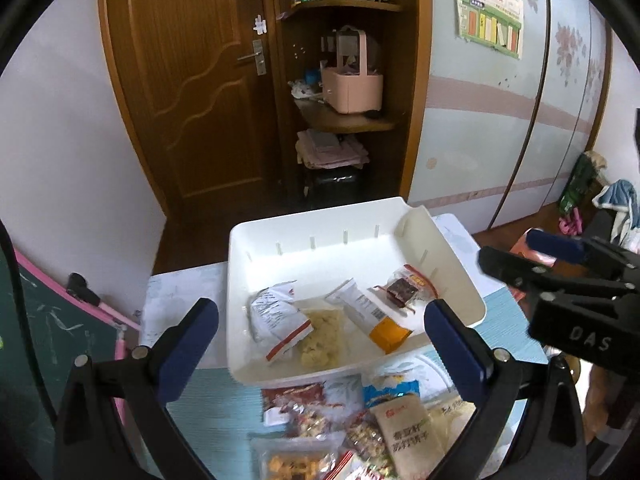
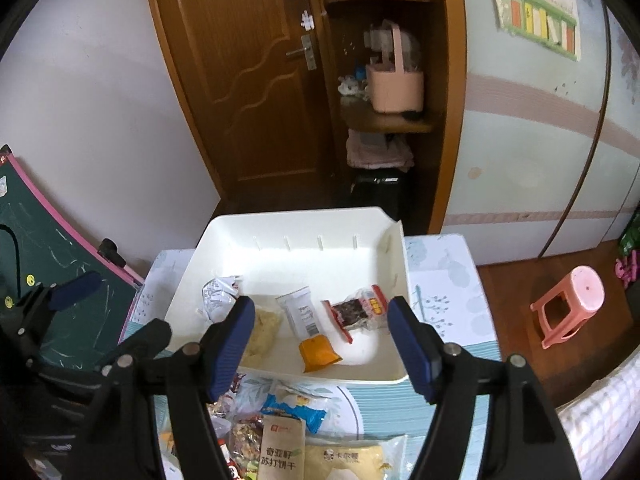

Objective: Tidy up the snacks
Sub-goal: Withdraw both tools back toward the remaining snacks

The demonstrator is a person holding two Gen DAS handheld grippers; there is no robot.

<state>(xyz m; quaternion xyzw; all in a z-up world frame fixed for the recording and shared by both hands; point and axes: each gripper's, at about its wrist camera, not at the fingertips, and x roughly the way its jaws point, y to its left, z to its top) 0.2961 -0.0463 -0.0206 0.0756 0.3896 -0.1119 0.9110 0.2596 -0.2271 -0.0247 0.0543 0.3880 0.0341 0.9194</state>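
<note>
A white bin [image 1: 304,216] [image 2: 280,216] stands on the table and holds a crumpled white-and-red packet [image 1: 276,320] [image 2: 218,292], a pale yellow snack bag [image 1: 322,338] [image 2: 262,330], a white-and-orange packet [image 1: 372,316] [image 2: 310,328] and a red-edged dark snack pack [image 1: 408,290] [image 2: 358,310]. My left gripper [image 1: 320,344] hovers open over the bin's near edge, nothing between its fingers. My right gripper [image 2: 322,344] also stands open and empty above the bin's near edge. A pile of snack packets [image 1: 348,428] [image 2: 280,436] lies on the table in front of the bin.
The table [image 1: 176,292] [image 2: 448,300] has a pale patterned cover. Behind it are a brown door [image 1: 192,80], wooden shelves with a pink basket [image 1: 352,84] [image 2: 394,84], and a wardrobe [image 1: 500,120]. A green chalkboard [image 2: 36,248] leans at left; a pink stool [image 2: 568,304] stands at right.
</note>
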